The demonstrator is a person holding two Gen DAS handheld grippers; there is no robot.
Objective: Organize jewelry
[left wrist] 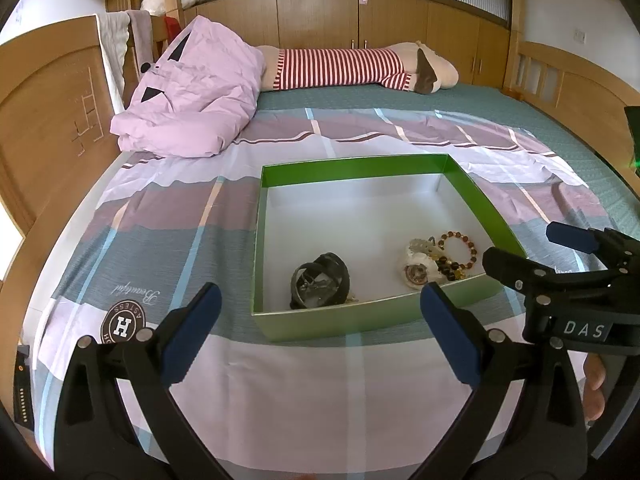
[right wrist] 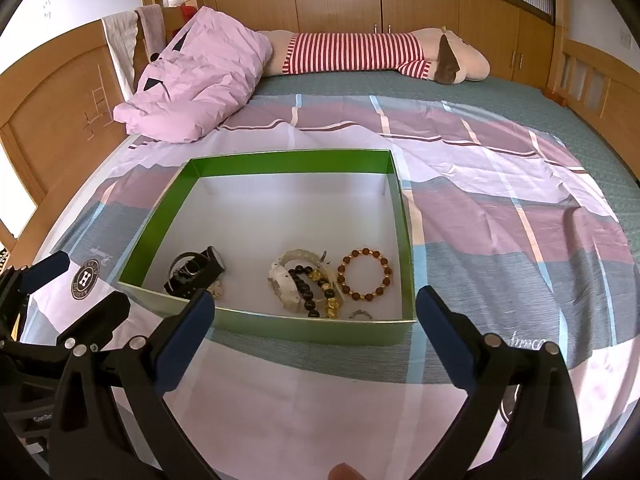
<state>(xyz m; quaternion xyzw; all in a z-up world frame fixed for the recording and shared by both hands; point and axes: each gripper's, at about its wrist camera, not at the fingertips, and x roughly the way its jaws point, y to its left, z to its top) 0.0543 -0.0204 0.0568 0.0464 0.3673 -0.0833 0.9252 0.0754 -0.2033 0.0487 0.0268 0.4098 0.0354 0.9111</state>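
Right wrist view: your right tool (right wrist: 314, 322) and left tool (left wrist: 320, 320) both gape empty over the bed; jewelry sits in the green box (right wrist: 280, 326) at 12 o'clock.

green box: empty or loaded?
Loaded, partly. The green box holds a black watch, a white watch, a brown bead bracelet and a black-and-gold bracelet; its far half is bare.

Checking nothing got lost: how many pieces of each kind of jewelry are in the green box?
In the green box, from the right wrist view:
Watches: 2, black watch, white watch
Bead bracelets: 2, brown-gold bracelet, black-gold bracelet
Rings: 1, silver ring
Total: 5
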